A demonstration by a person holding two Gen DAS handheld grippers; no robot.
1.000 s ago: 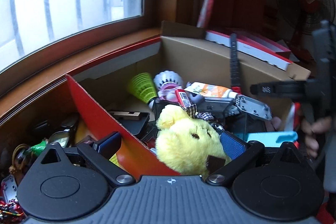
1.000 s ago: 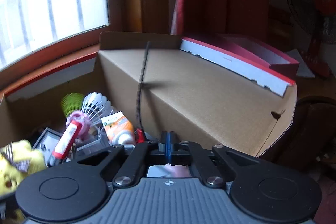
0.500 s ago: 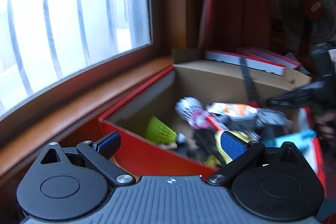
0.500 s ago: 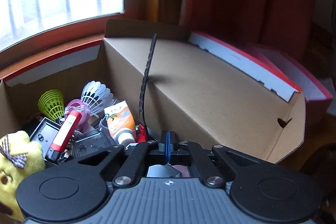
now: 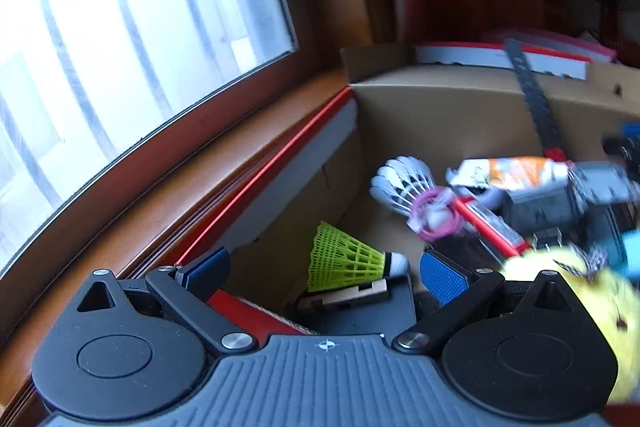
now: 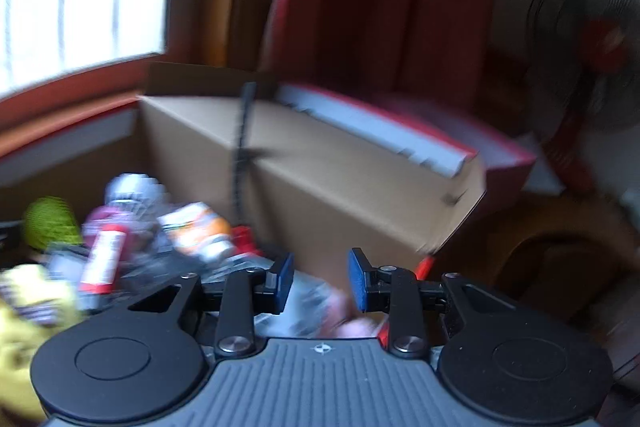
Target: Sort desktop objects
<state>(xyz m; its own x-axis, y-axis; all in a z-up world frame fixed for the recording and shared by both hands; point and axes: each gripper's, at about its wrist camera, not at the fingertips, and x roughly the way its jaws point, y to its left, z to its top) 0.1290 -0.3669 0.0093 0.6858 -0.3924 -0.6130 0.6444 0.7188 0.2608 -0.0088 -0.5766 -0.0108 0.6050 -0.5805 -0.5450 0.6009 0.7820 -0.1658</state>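
Note:
An open cardboard box [image 5: 440, 115] holds a jumble of desk items. In the left wrist view I see a green shuttlecock [image 5: 344, 261], a white shuttlecock [image 5: 404, 183], an orange tube [image 5: 512, 173], a red marker [image 5: 488, 227] and a yellow plush toy [image 5: 580, 291]. My left gripper [image 5: 326, 273] hangs open above the green shuttlecock, holding nothing. My right gripper [image 6: 320, 281] is open over the box's right part, above a blurred pale flat item. The right wrist view is blurred but shows the orange tube [image 6: 200, 231], red marker [image 6: 104, 259] and plush toy [image 6: 24, 307] at left.
A black toothed strip [image 5: 536, 107] leans against the box's far wall [image 6: 340, 187]. A wooden window sill [image 5: 200, 155] runs along the box's left side. Red-edged flat boxes [image 6: 400, 131] lie behind, with a standing fan [image 6: 600, 47] at the far right.
My right gripper went from shut to open. The left gripper stayed open and swung over the box, so the plush toy now sits at its right instead of between the fingers.

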